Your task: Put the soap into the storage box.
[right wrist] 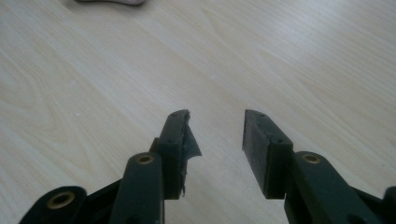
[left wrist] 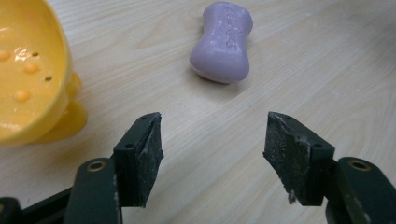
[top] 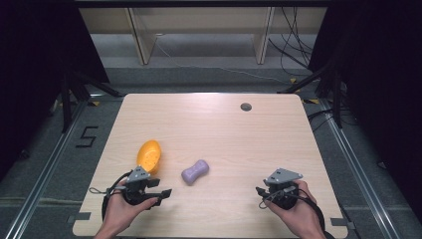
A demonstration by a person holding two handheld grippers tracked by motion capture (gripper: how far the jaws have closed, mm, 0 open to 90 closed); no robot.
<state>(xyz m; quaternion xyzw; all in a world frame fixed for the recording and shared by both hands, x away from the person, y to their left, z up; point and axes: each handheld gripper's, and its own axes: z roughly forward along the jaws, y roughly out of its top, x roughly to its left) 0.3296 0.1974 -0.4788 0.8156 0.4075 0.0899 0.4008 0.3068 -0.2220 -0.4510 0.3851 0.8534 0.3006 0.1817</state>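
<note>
The left hand-held gripper (top: pixel 161 193) is held low in the left hand (top: pixel 124 206), jaws spread wide with nothing between them. The right hand-held gripper (top: pixel 260 190) is gripped by the right hand (top: pixel 293 209), jaws parted less widely, nothing held.

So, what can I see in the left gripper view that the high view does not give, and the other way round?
Left gripper view alone: raised lettering on the purple soap, bumps and small holes inside the yellow soap dish, and the worn pads of the left hand-held gripper, wide apart with nothing between.

High view alone: the whole table, the round hole near its far edge, the right hand-held gripper, the floor marking "5", and cables behind.

Both: soap beside the dish, apart from it, ahead of the left hand-held gripper.
</note>
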